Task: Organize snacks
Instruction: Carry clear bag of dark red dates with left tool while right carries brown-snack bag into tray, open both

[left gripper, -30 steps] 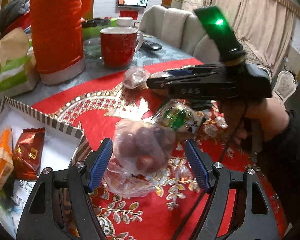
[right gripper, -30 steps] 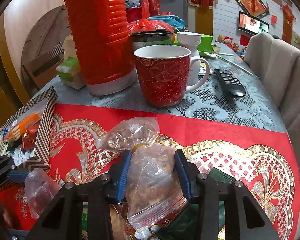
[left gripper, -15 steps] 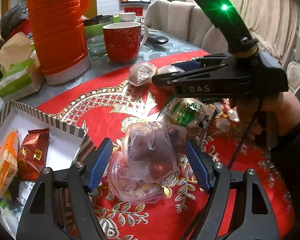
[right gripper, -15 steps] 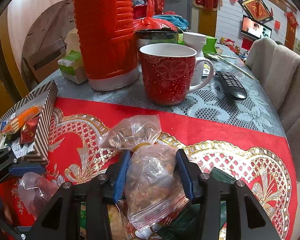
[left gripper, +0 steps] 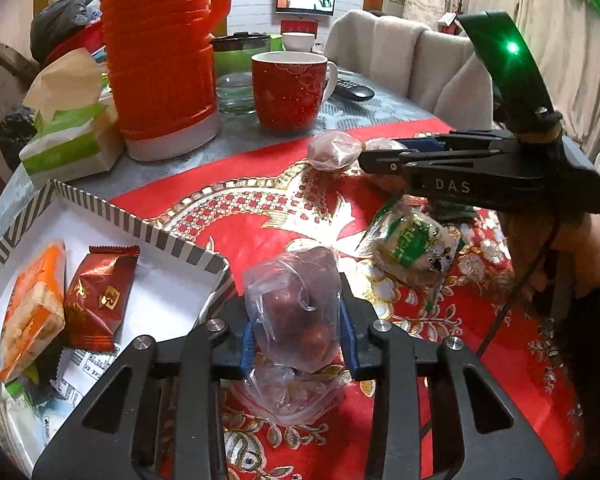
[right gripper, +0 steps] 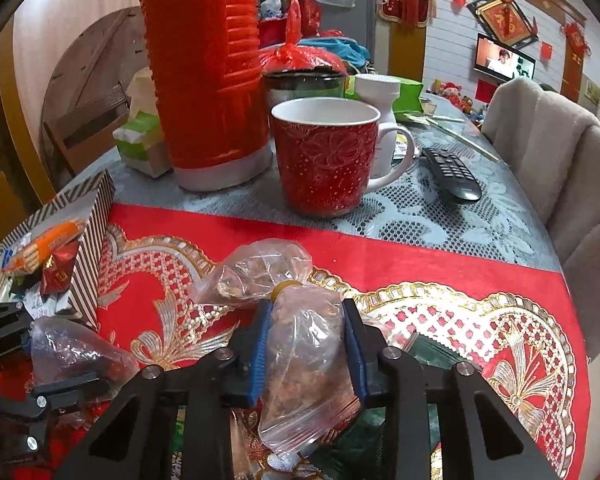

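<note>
The left tool is held low over the red cloth, pointing forward toward the far desk edge. Its blue pads are closed on a clear bag of dark red fruit. The bag stands roughly upright between the pads, its long axis vertical; its lower part hangs below the pads, and whether it touches the cloth cannot be told. The bag is held just beside the near corner of the striped box.

In the box, an orange pack and a red sachet are laid side by side, long axes running away from the camera.

The right tool is held level at the right of the left tool, pointing toward the mug. Its pads are closed on a zip bag of brown snacks. The zip bag's long axis runs forward along the fingers; its sealed end hangs down toward the camera, and its far end is tied with a yellow band to a puffed clear section that is seen over the cloth.

A green-labelled pack is laid on the cloth under the right tool.

Further off on the desk, the mug is stood upright, handle to the right. A tall red cylinder is stood to its left and a remote is laid to its right.
</note>
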Demonstrator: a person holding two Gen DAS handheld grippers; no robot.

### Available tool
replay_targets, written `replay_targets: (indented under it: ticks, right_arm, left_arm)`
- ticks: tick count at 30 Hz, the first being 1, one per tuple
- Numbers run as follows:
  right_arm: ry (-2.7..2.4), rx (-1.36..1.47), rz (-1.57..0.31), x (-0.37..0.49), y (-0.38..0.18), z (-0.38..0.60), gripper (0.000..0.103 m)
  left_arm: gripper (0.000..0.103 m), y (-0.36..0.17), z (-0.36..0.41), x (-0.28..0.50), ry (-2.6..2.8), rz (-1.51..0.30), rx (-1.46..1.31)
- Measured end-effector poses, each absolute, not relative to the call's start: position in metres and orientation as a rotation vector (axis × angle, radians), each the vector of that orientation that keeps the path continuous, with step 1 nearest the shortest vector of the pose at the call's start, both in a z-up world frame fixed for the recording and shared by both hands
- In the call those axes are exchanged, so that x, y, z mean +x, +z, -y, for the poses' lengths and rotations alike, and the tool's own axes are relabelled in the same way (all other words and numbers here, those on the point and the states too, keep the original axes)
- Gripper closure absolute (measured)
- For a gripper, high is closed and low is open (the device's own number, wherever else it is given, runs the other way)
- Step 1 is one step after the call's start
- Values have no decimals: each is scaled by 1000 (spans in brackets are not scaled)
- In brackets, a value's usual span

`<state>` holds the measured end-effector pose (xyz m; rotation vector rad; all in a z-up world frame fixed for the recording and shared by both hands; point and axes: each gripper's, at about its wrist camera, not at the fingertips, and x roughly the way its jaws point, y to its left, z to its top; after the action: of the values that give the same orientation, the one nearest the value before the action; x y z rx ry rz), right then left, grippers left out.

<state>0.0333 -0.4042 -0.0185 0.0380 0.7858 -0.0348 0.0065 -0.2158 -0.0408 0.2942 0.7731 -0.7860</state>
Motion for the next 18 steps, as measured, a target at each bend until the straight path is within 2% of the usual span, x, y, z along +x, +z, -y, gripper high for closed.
replay_targets:
  ticks: [18]
  right_arm:
    - [-119,219,-605,-16,21,410,74]
  left_arm:
    - [71,-12,198,-12,-942,-722,152]
